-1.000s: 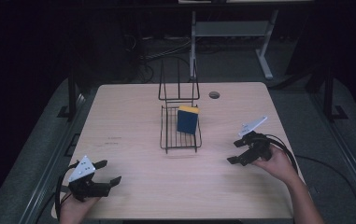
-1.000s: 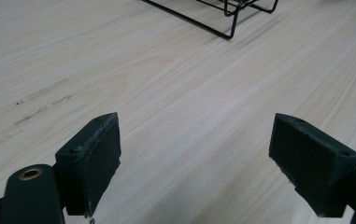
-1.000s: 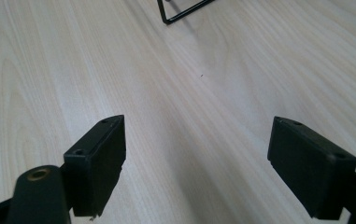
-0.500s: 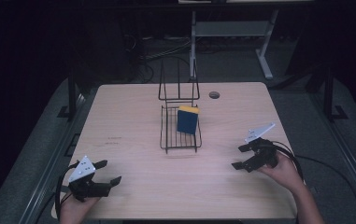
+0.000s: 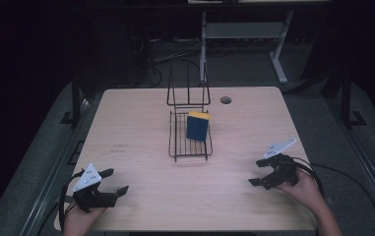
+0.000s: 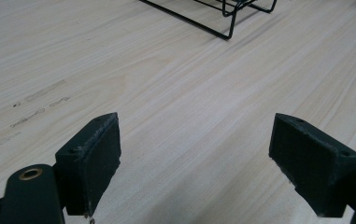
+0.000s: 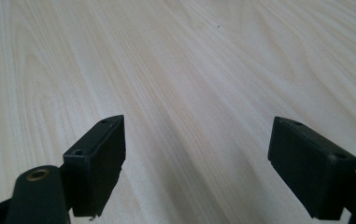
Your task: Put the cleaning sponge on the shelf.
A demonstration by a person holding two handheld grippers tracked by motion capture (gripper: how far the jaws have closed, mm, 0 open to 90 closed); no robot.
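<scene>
- Big pale wooden table, mostly bare, with a small round dark grommet hole up around 1 o'clock from the middle.
- Black wire rack pretty much dead centre, upright back section at its 12 o'clock end, flat tray part running toward 6 o'clock. Front corner of that rack poking in at the top of the left gripper view too.
- Blue sponge with a yellow top standing on edge inside the rack, tucked against the 3 o'clock side, leaning a bit on the wire. Looks settled, nothing touching it.
- Right gripper down at roughly 4 o'clock of the table, well apart from the rack, jaws spread wide with nothing between them. Just bare woodgrain between them in the right gripper view.
- Left gripper parked at about 7 o'clock near the front edge, also gaping, also holding nothing.
- Progress guess: sponge-in-rack part seems done already, since the thing sits in the tray and both claws are empty and far off. Probably little left beyond resting the hands, unless the sponge is meant to come back out, in which case everything still to do.
</scene>
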